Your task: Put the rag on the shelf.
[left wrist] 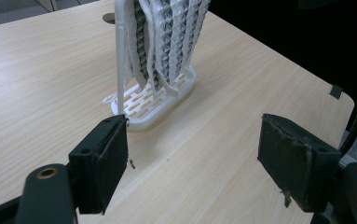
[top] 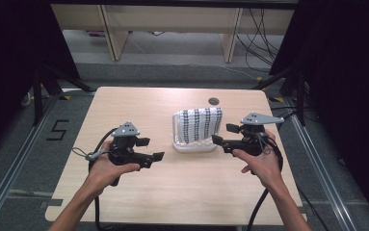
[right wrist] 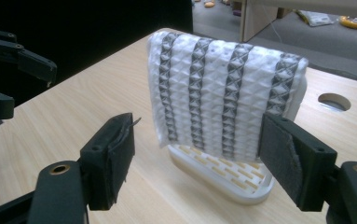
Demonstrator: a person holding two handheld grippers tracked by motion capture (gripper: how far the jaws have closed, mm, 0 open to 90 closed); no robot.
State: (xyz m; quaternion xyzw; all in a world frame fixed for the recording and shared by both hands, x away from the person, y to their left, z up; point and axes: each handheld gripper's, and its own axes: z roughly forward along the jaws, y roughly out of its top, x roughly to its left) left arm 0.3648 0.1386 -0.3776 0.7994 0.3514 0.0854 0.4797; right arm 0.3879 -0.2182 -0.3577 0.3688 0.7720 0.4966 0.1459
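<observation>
A white cloth with dark woven stripes [top: 199,124] hangs over a small white slotted rack [top: 194,146] at the middle of the wooden table [top: 138,192]. My left gripper [top: 152,149] is held left of the rack, open and empty, a short gap away. My right gripper [top: 224,134] is open at the rack's right side, close to the cloth. In the left gripper view the cloth [left wrist: 167,37] and rack base [left wrist: 162,100] stand beyond the open gripper [left wrist: 195,133]. In the right gripper view the cloth [right wrist: 218,93] faces the open gripper [right wrist: 197,135] above the rack base [right wrist: 227,179].
A round cable hole [top: 213,101] lies in the table behind the rack. Wooden furniture legs [top: 114,33] and loose cables [top: 259,38] stand on the floor beyond. Dark curtains flank both sides. A "5" mark [top: 58,130] is on the floor at left.
</observation>
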